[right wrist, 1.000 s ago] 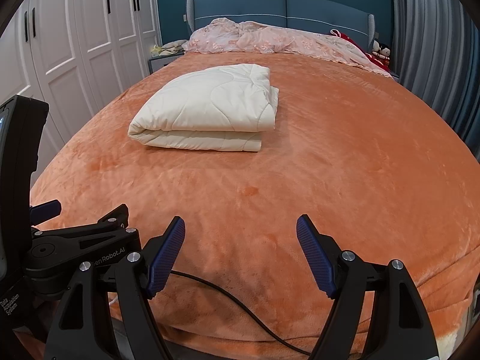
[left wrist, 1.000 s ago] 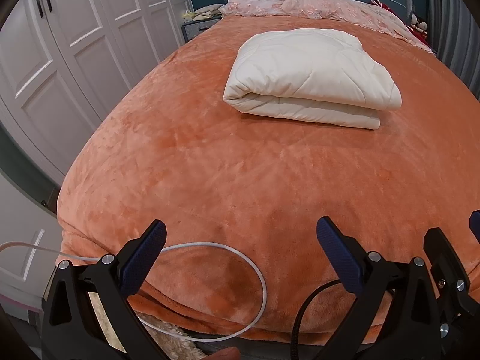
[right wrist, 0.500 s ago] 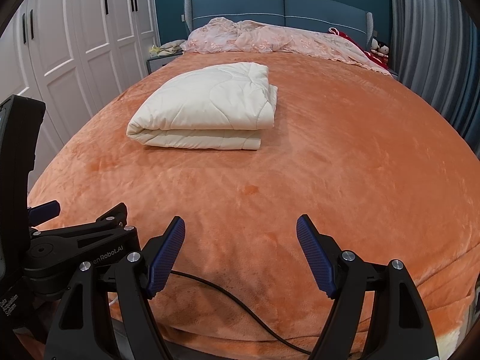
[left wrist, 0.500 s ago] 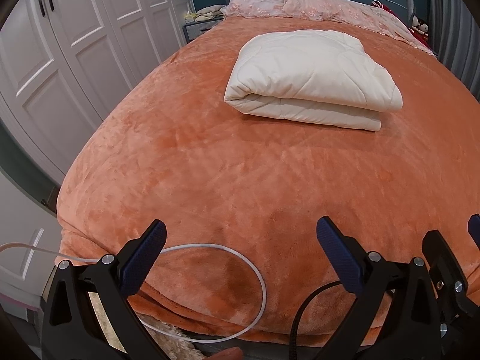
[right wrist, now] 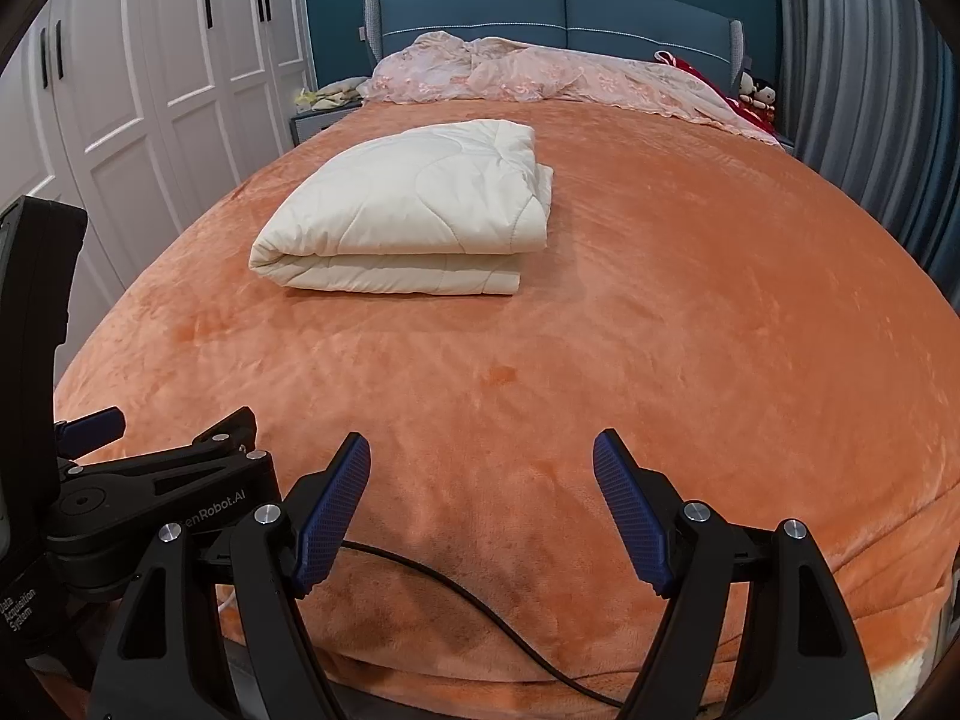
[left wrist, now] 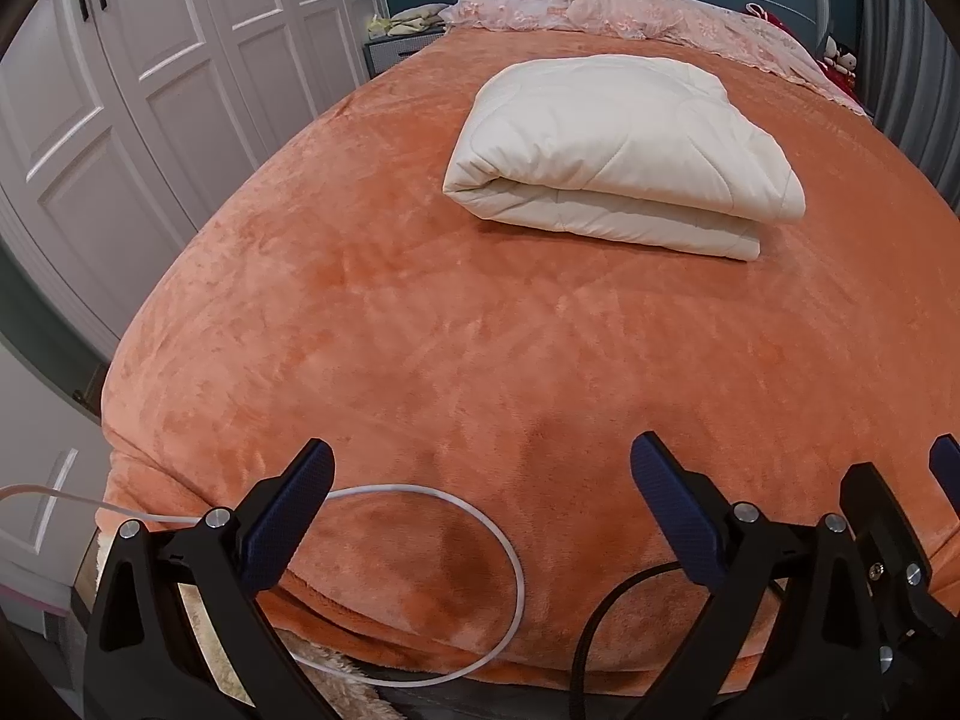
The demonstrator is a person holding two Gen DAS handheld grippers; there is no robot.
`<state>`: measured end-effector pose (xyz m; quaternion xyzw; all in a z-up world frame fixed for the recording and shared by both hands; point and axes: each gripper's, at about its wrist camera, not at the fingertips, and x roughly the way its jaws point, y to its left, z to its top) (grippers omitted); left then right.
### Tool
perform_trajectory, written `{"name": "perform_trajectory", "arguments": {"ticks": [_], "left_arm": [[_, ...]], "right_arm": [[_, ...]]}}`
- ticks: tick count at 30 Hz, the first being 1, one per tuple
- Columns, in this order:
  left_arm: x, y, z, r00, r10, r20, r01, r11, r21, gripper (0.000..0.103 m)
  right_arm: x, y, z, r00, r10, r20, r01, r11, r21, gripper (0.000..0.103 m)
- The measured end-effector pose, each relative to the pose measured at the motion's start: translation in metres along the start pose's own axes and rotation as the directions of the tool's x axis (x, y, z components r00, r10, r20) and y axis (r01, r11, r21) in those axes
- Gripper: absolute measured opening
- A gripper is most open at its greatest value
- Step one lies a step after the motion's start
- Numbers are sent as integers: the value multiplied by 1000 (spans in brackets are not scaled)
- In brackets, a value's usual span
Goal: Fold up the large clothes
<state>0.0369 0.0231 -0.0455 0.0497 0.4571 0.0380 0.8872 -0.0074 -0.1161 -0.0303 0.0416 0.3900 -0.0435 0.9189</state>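
Holding off: we have both tools poised at the foot of the bed, with nothing between either pair of fingers.
Left gripper [left wrist: 480,501]: jaws spread wide and empty, above the orange blanket [left wrist: 420,330] near its foot edge; a white cable [left wrist: 516,570] loops beneath it.
Right gripper [right wrist: 480,498]: likewise released and empty, alongside the left one, with a black cable [right wrist: 456,588] trailing under it.
Quilt [right wrist: 414,210]: cream, quilted, lying as a thick folded bundle in the middle of the bed, well apart from both tools; the rounded fold faces the wardrobe [right wrist: 150,72] side, the stacked open edges face us.
State of task: we judge it folded several times over already, so little or nothing seems left to do.
Handling: we expect it to be soft, puffy and light for its bulk, springy enough to creep open if nudged; the fabric looks smooth, so a shallow pinch may slip.
Where to grip: we would take the two near corners of the stacked edges, one tool each, biting deep through all layers.
Risk: catching only the top layer would peel the fold apart.
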Motion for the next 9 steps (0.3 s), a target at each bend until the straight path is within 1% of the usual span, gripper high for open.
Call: {"name": "perform_trajectory", "arguments": {"ticks": [9], "left_arm": [[2,-1,0,1000,-10,-8,10,1000,-12,97]], "right_arm": [[4,9,0,1000,-13,3,13,1000,9,75]]}}
